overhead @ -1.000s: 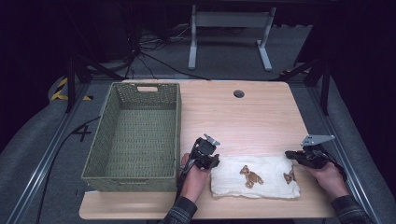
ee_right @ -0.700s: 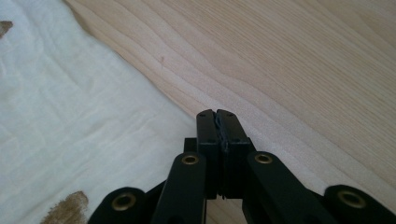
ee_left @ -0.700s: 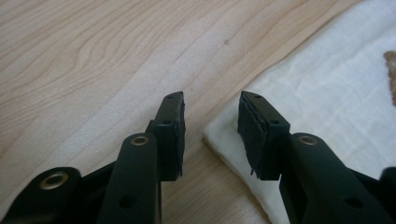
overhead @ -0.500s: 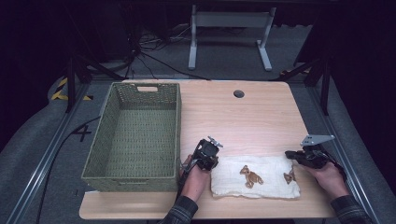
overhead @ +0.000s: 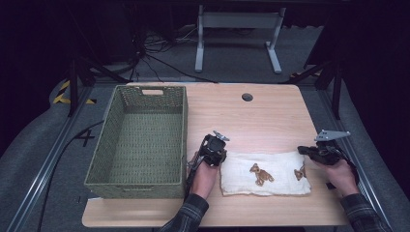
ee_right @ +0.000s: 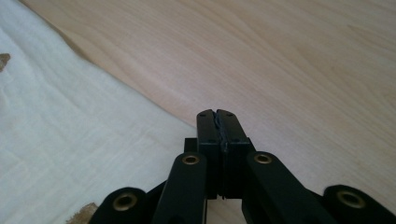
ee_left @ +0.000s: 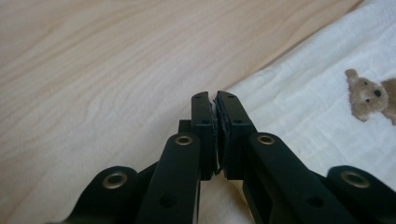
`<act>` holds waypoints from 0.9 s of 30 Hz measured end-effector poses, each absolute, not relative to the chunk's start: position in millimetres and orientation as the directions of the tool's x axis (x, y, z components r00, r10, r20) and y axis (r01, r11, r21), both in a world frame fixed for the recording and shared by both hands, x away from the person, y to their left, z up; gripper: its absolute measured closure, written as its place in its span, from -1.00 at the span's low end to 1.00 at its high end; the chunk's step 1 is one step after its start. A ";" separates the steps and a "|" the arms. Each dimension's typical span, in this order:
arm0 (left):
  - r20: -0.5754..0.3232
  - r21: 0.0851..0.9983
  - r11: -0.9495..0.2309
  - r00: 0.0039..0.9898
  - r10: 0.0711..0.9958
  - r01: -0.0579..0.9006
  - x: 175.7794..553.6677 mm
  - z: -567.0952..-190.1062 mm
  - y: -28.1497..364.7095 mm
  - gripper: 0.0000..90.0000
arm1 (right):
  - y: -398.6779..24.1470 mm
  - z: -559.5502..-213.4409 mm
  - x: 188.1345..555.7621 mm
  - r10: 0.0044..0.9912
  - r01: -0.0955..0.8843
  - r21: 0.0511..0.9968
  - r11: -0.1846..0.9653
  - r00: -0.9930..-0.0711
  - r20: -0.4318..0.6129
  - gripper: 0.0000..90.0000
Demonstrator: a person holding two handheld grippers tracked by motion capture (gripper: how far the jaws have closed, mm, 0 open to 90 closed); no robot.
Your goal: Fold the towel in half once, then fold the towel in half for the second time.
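While it lies folded into a flat white rectangle near the front edge of the wooden table (overhead: 270,116), the cloth (overhead: 265,173), printed with small brown teddy bears, is pinched at both of its far corners. At its far left corner sits the left gripper (overhead: 216,153). Its jaws have just been closing and now stand clenched together, with the cloth's corner edge caught in the thin seam between them, as the left gripper view (ee_left: 215,116) shows. At the far right corner sits the right gripper (overhead: 309,151), its jaws likewise pressed tight; in the right gripper view (ee_right: 216,125) the white edge runs up to and under the tips, though how much fabric is caught there is hard to tell. Holding two matching corners likely prepares a lift or another fold. Left of the cloth, just beside the left hand, stands a green woven basket (overhead: 104,164), probably where the cloth will go.
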State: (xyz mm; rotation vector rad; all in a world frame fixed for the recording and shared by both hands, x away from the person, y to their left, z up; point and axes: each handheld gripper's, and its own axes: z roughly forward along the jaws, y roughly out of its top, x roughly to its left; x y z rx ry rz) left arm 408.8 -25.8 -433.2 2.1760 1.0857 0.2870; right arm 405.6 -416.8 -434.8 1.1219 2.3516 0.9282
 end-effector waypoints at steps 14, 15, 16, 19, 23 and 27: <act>-0.131 0.701 -0.382 0.635 0.762 0.603 405.0 -428.4 -12.1 0.92 | -420.7 -426.1 403.2 0.787 0.516 0.743 0.427 -0.616 -0.025 0.99; -0.129 0.702 -0.382 0.635 0.762 0.601 403.6 -427.7 -11.7 0.92 | -420.6 -425.1 401.0 0.785 0.512 0.746 0.425 -0.619 -0.022 0.99; -0.125 0.703 -0.386 0.638 0.760 0.597 401.6 -426.5 -11.2 0.92 | -420.7 -424.5 399.5 0.782 0.508 0.749 0.425 -0.623 -0.021 0.99; -0.116 0.714 -0.388 0.644 0.756 0.583 395.5 -422.3 -11.8 0.92 | -420.5 -422.1 392.8 0.778 0.502 0.753 0.424 -0.628 -0.020 0.99; -0.117 0.725 -0.388 0.656 0.745 0.570 384.1 -417.1 -11.4 0.92 | -422.5 -420.9 384.4 0.774 0.501 0.756 0.420 -0.633 -0.011 0.99; -0.102 0.723 -0.411 0.675 0.731 0.555 368.6 -414.6 -12.8 0.92 | -424.9 -418.7 373.4 0.771 0.502 0.754 0.423 -0.637 -0.008 0.99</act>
